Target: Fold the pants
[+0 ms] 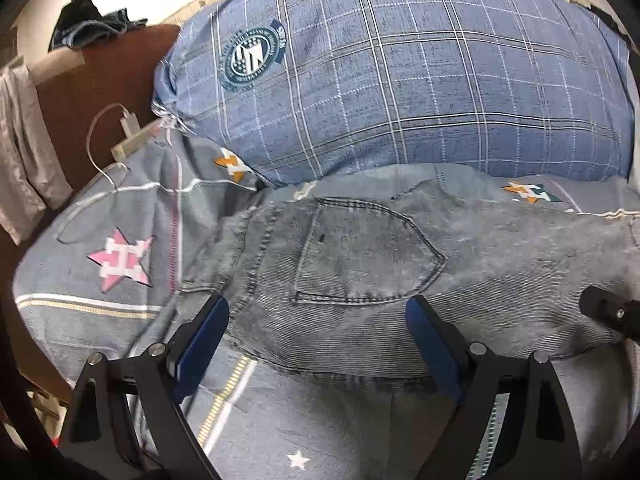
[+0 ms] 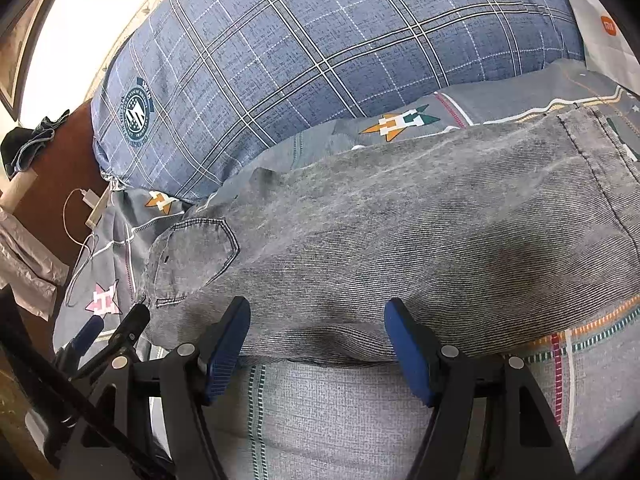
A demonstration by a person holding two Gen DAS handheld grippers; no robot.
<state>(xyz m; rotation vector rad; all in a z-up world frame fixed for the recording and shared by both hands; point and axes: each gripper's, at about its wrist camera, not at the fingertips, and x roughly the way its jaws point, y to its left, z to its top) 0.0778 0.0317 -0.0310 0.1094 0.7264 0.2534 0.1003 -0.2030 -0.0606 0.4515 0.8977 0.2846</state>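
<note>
We count one pair of grey jeans [image 2: 420, 240], laid flat across the star-patterned grey bedsheet [image 1: 100, 312], back pocket [image 1: 360, 256] facing up, near edge just ahead of both tools. Two grippers: the left gripper [image 1: 316, 344] has its blue pads spread wide over the pocket end, nothing between them held; the right gripper [image 2: 316, 344] likewise stands open at the leg's near edge, gripping nothing. One blue plaid pillow [image 1: 400, 80] lies behind the jeans, bearing a round teal crest [image 1: 250, 56]; its lettering is too small for us to read. We note an orange square logo [image 2: 609, 27] on white packaging, far right. One white charger with cable [image 1: 128, 136] sits beside the pillow, left.
</note>
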